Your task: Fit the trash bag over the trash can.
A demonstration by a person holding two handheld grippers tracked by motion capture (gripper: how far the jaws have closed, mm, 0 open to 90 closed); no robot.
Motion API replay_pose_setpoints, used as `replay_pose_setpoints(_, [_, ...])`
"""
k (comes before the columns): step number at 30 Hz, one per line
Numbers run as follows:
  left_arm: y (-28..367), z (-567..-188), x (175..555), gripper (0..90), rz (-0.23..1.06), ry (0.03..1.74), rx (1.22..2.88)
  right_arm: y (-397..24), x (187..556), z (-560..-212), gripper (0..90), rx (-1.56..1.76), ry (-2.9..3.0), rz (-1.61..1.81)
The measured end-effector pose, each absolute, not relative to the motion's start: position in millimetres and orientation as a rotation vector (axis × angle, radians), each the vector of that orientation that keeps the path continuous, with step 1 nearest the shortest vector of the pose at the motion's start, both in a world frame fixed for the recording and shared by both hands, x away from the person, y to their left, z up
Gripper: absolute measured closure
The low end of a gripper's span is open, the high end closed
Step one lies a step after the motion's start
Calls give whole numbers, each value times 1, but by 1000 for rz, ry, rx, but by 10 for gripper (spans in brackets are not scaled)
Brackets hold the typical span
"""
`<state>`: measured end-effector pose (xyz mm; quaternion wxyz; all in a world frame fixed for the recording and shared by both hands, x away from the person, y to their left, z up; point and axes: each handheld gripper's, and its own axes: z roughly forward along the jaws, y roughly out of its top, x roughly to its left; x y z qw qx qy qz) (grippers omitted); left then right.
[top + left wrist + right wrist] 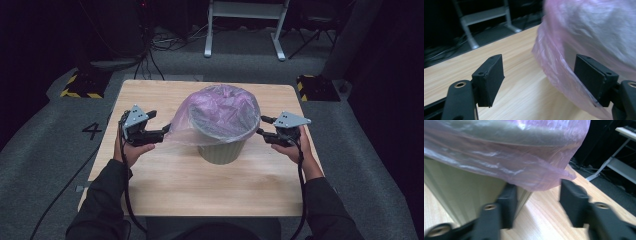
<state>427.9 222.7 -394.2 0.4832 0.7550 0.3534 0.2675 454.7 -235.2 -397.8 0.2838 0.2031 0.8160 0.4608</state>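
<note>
We cannot see the bin's (222, 150) rim in the high view: the pink bag (220, 114) drapes over it, and the bin's inside shows through the film as a dim shape we cannot make out. In the left gripper view the bag (594, 32) runs off the top and right edges and is softly blurred, and its loose skirt covers part of the right-hand jaw. In the right gripper view the bin's wall (461, 195) is cut off at the left and its top lies under the film; both jaws there are smeared by motion, so whether plastic touches either pad we cannot tell. The far floor clutter is too dark to name.
</note>
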Motion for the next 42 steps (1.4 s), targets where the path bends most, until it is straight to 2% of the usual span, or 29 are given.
replay_pose_setpoints(5, [217,-399,427,242,553,758,1858,-233,452,-398,793,493,2166,1241])
replay_pose_setpoints(10, [212,-392,411,200,517,645,1857,-230,448,-396,882,465,2145,1230])
replay_pose_setpoints(16, [194,-399,392,183,466,556,1908,-232,441,-398,900,455,2155,1225])
replay_pose_setpoints(21, [175,-413,390,192,505,566,1981,-234,435,-404,900,445,2175,1202])
replay_pose_setpoints(24, [168,-417,394,296,571,586,1996,-236,433,-406,900,435,2190,1202])
replay_pose_setpoints(28, [162,-421,402,633,650,581,2024,-237,431,-410,900,416,2213,1190])
replay_pose_setpoints(31, [164,-422,407,843,642,560,2019,-237,431,-416,900,411,2251,1160])
replay_pose_setpoints(32, [164,-423,408,884,630,551,2022,-237,431,-417,900,414,2257,1157])
replay_pose_setpoints(42, [164,-439,410,900,521,453,2138,-238,428,-430,900,400,2336,1125])
